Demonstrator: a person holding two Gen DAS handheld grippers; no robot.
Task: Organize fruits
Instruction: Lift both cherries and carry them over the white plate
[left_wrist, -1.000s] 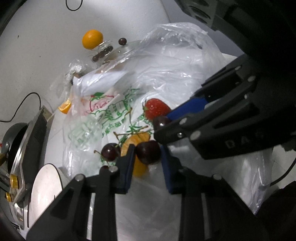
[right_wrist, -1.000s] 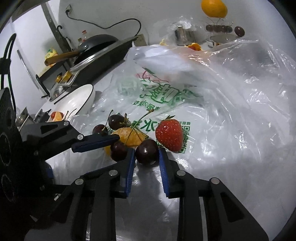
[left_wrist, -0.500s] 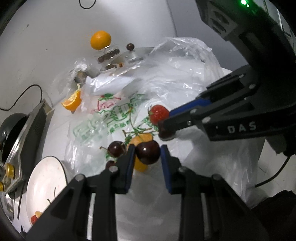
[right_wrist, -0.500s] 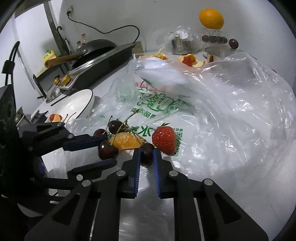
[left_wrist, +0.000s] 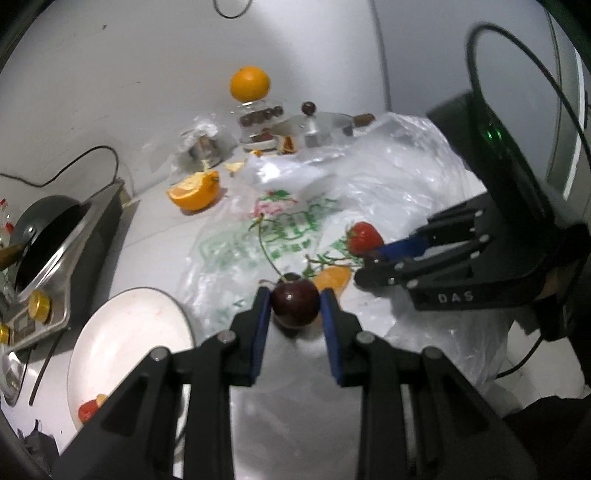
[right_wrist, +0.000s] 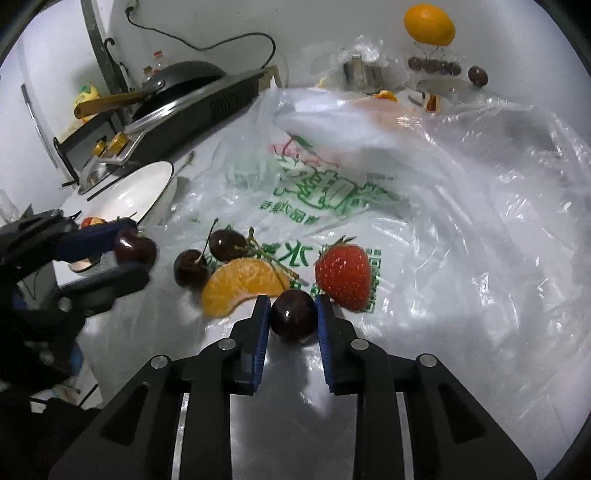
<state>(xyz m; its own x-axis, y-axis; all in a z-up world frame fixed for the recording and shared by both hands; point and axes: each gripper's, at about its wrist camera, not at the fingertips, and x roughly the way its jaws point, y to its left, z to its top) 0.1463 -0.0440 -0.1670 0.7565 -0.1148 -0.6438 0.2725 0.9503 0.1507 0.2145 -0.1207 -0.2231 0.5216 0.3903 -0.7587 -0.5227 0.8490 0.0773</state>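
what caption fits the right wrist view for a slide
Right gripper pinches a dark cherry beside a strawberry on the plastic bag.

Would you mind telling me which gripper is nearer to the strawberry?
Right. The right gripper sits just beside the strawberry, shut on a cherry; the left gripper is farther, beyond the orange segment.

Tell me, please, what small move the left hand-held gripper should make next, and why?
Probably carry it over the white plate and let go there. The left hand-held gripper is shut on a dark cherry, held clear of the plastic bag, and the plate beside it already holds a few fruit pieces. The right hand-held gripper grips its own cherry.
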